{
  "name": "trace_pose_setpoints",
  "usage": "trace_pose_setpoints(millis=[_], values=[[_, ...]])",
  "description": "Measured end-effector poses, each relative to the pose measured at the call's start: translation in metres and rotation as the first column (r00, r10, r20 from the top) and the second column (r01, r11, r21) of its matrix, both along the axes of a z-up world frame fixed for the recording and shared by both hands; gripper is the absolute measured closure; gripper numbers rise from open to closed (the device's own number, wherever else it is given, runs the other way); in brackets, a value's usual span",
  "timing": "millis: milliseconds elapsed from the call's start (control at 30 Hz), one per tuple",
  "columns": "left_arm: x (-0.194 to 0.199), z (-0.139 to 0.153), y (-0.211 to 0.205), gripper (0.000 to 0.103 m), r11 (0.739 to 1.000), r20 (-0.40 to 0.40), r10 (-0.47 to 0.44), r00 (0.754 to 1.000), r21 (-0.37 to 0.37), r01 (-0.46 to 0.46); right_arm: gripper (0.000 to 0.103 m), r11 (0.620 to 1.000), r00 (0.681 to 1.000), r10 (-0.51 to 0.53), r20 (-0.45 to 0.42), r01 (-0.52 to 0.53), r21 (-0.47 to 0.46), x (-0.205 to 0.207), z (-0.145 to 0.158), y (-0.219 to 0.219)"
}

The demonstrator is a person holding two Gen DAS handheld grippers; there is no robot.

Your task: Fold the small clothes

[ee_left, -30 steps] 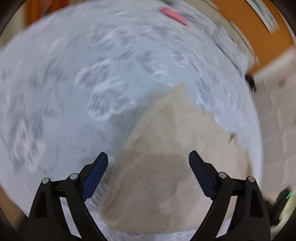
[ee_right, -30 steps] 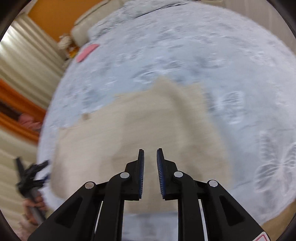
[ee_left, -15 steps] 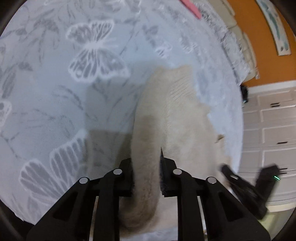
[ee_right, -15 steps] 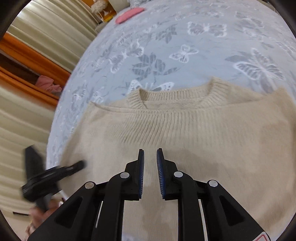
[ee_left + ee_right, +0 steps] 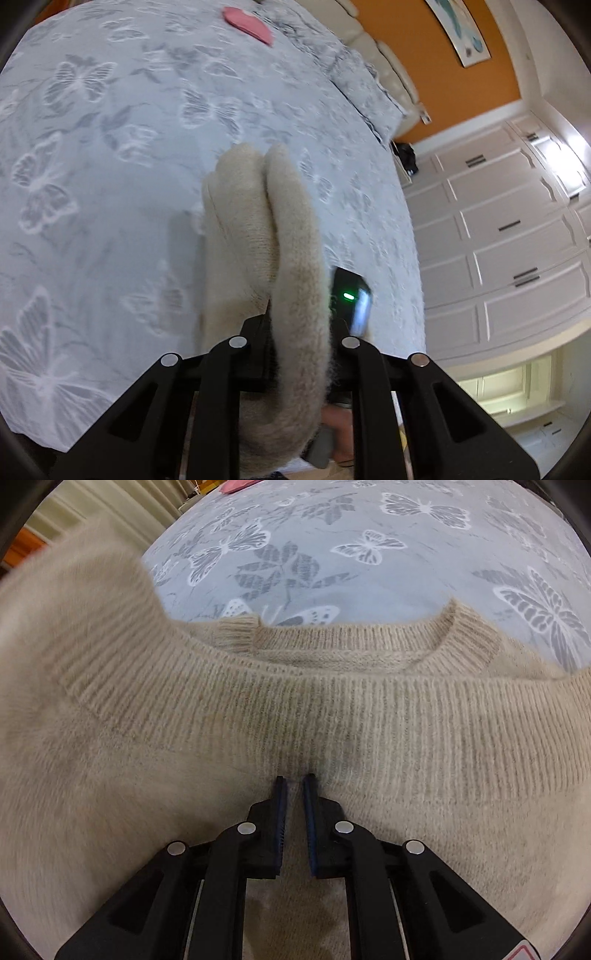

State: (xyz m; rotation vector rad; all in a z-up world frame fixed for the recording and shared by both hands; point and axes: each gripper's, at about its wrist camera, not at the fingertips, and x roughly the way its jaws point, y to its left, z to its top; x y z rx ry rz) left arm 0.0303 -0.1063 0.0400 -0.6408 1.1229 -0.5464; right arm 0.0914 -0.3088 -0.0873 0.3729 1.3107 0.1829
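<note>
Item: beige knit sweater (image 5: 295, 709), on the butterfly-print bedspread (image 5: 332, 554). My left fingers (image 5: 295, 332) pinch a raised fold of it, which blocks their view ahead. My right fingers (image 5: 295, 797), nearly together, clamp its ribbed hem. Nearby: pink cloth (image 5: 247, 24), white wardrobe (image 5: 509, 236).

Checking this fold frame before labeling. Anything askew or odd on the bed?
Nothing damaged or spilled. The beige sweater is mid-fold, its hem doubled up toward the collar, a bunched part clamped in the left gripper. The right gripper is nearly closed over the knit. A pink item lies apart on the bedspread.
</note>
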Motion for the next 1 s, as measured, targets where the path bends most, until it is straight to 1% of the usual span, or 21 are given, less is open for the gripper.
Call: trace_pose_setpoints(millis=[133, 400, 567, 700, 733, 767, 800, 867, 933, 1000], values=[[-0.003, 0.002, -0.026, 0.088, 1.0, 0.002, -0.023, 1.0, 0.014, 0.023, 0.095, 1.0, 1.0, -0.007, 0.002, 0.007, 0.027, 0.005, -0.004, -0.002], [-0.009, 0.004, -0.055, 0.088, 0.997, 0.004, -0.038, 0.999, 0.062, 0.037, 0.096, 0.997, 1.0, -0.01, 0.007, 0.009, 0.078, 0.004, -0.005, -0.016], [-0.009, 0.005, -0.07, 0.088, 0.995, 0.012, -0.043, 0.999, 0.092, 0.042, 0.098, 0.984, 0.999, -0.038, -0.012, 0.039, 0.176, 0.004, -0.008, -0.036], [-0.012, 0.008, -0.083, 0.088, 0.993, 0.018, -0.047, 0.999, 0.111, 0.045, 0.098, 0.959, 0.996, -0.082, -0.033, 0.088, 0.268, 0.001, -0.004, -0.058], [-0.012, 0.008, -0.086, 0.088, 0.992, 0.016, -0.049, 0.999, 0.114, 0.046, 0.095, 0.953, 0.994, -0.104, -0.029, 0.108, 0.284, -0.005, -0.001, -0.069], [-0.013, 0.008, -0.091, 0.088, 0.992, 0.007, -0.055, 0.998, 0.115, 0.054, 0.093, 0.948, 0.99, -0.143, -0.005, 0.138, 0.287, -0.015, 0.01, -0.086], [-0.015, 0.007, -0.094, 0.088, 0.992, 0.001, -0.059, 0.998, 0.114, 0.058, 0.089, 0.948, 0.987, -0.163, 0.014, 0.153, 0.279, -0.023, 0.016, -0.096], [-0.018, 0.006, -0.108, 0.088, 0.991, -0.004, -0.076, 0.997, 0.112, 0.076, 0.087, 0.949, 0.972, -0.227, 0.066, 0.205, 0.239, -0.051, 0.033, -0.131], [-0.022, 0.005, -0.123, 0.088, 0.989, -0.005, -0.097, 0.995, 0.11, 0.097, 0.087, 0.943, 0.954, -0.287, 0.089, 0.264, 0.202, -0.082, 0.042, -0.164], [-0.027, 0.003, -0.146, 0.095, 0.987, -0.006, -0.137, 0.991, 0.083, 0.137, 0.086, 0.931, 0.932, -0.346, 0.104, 0.328, 0.158, -0.115, 0.05, -0.201]])
